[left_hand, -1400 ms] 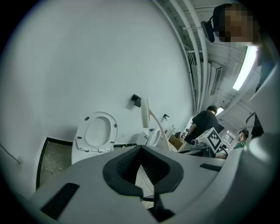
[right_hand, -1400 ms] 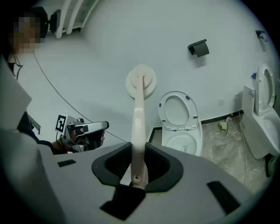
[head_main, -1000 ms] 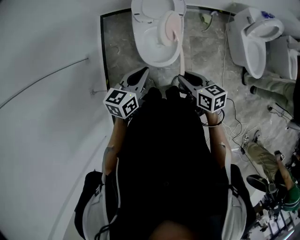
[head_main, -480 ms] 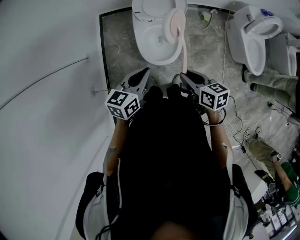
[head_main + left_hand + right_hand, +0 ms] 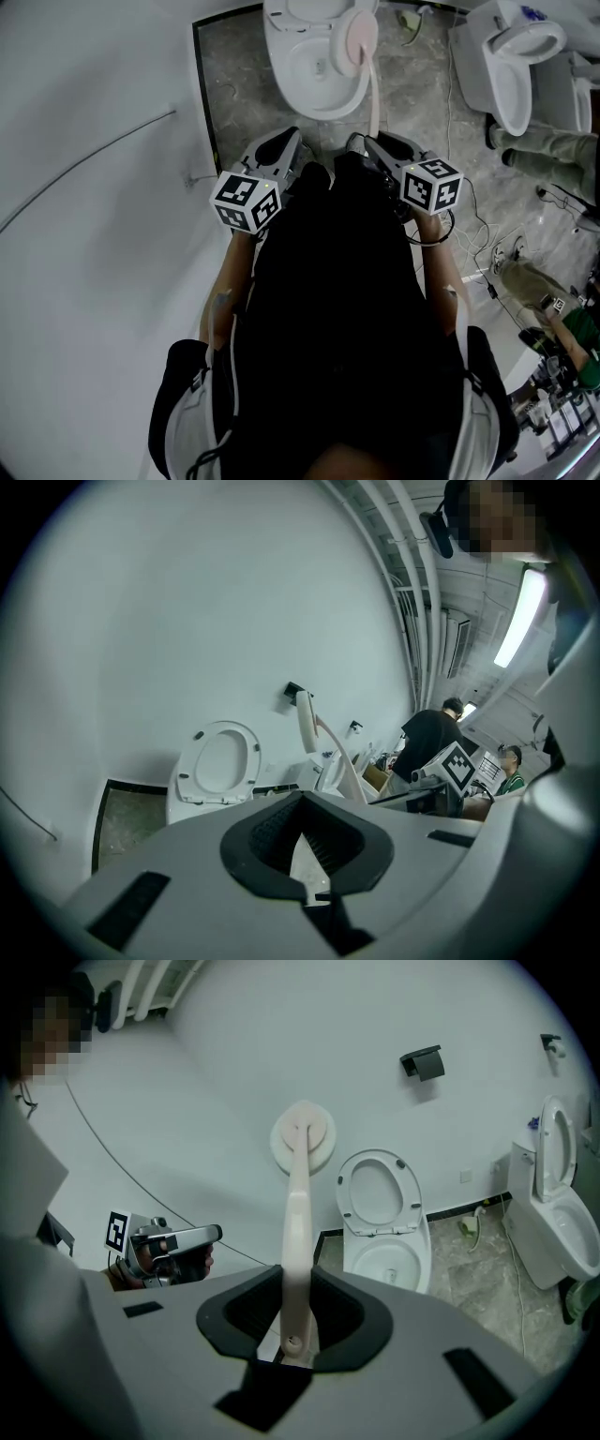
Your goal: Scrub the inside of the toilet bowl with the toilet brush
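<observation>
While the toilet brush (image 5: 298, 1213) is kept clamped by its handle in the right tongs (image 5: 371, 142), its round head has been carried a little outward over the last second. It was seen over the inner right side of the toilet bowl (image 5: 323, 111) and is now seen at the bowl's right rim. In the right gripper view the head is shown high against the wall, so it is judged to be raised rather than down in the bowl. The left tongs (image 5: 301, 803) are closed on nothing and held beside the right ones, short of the bowl's near rim. The seat is up. No scrubbing contact is judged to be made; the head would have to be lowered into the bowl again before the task is advanced.
</observation>
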